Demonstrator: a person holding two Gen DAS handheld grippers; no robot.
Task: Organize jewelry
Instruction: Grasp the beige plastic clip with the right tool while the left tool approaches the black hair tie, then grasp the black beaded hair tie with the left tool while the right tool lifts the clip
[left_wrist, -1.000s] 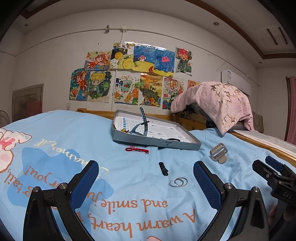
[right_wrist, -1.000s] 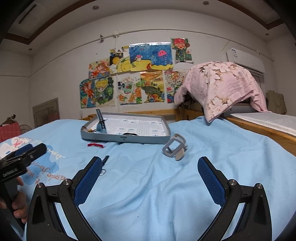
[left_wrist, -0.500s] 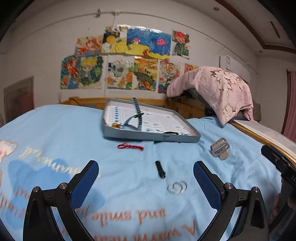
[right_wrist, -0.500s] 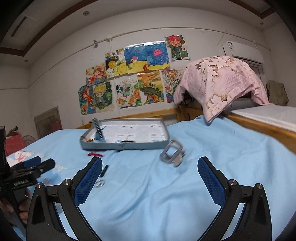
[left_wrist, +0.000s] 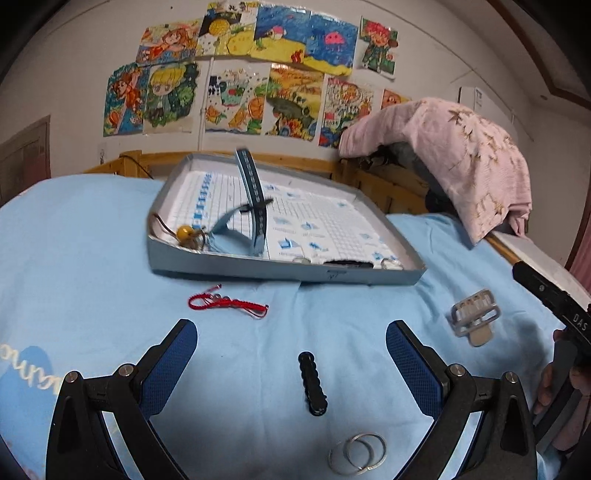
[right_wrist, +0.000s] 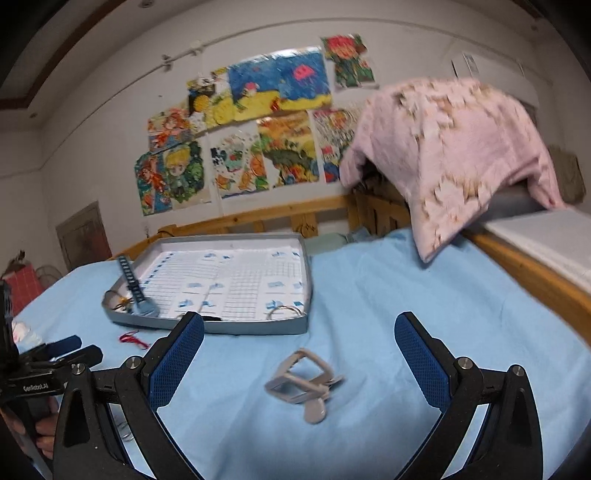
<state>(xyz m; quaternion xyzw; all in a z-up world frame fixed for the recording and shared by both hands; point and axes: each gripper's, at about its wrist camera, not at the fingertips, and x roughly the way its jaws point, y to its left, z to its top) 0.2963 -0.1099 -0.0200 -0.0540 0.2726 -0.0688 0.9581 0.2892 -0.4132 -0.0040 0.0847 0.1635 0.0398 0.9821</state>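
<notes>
While the grey tray (left_wrist: 369, 275) is sitting propped on the blue bedsheet (left_wrist: 92, 240) as the collecting spot, you are holding both grippers spread and empty: left gripper (left_wrist: 291, 354) framing the black hair clip (left_wrist: 312, 384), right gripper (right_wrist: 299, 350) framing the grey clip (right_wrist: 301, 384).

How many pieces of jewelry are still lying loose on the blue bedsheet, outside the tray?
4: a red string bracelet just before the tray, a black beaded piece between the left gripper's fingers, silver rings nearest, a grey clip rightward.
</notes>
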